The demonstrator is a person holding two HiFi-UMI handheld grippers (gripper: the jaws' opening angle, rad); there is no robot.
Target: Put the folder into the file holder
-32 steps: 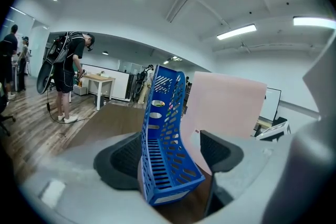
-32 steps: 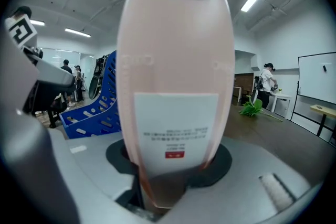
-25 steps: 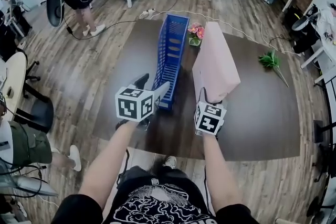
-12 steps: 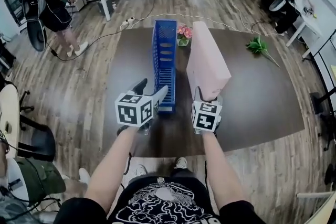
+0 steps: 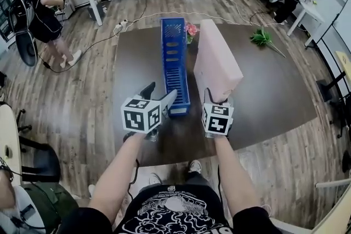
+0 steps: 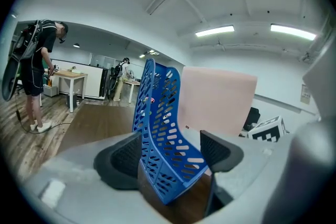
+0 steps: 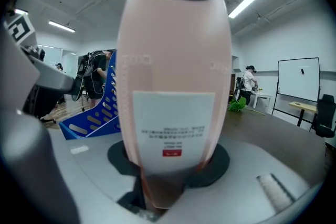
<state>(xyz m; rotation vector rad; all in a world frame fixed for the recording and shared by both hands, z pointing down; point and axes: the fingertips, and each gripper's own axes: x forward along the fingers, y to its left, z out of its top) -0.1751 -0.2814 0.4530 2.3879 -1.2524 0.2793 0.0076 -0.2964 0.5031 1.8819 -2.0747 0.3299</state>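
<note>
R tool (image 5: 217, 100) clamps near end of tall pink cardboard folder (image 5: 216, 60); folder upright, just right of long blue perforated plastic file holder (image 5: 175, 57), mid dark-brown counter (image 5: 269, 101); L tool (image 5: 160, 92) jaws apart w/ holder's near end btwn them.

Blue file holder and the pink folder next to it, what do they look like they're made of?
File holder: probably rigid moulded plastic, blue and slightly glossy. Its walls are pierced with neat rows of slots.
Folder: looks like stiff board covered in matte pink paper or plastic, I can't tell which. It has flat, rigid faces, a white spine label and a ringed finger hole.
</note>
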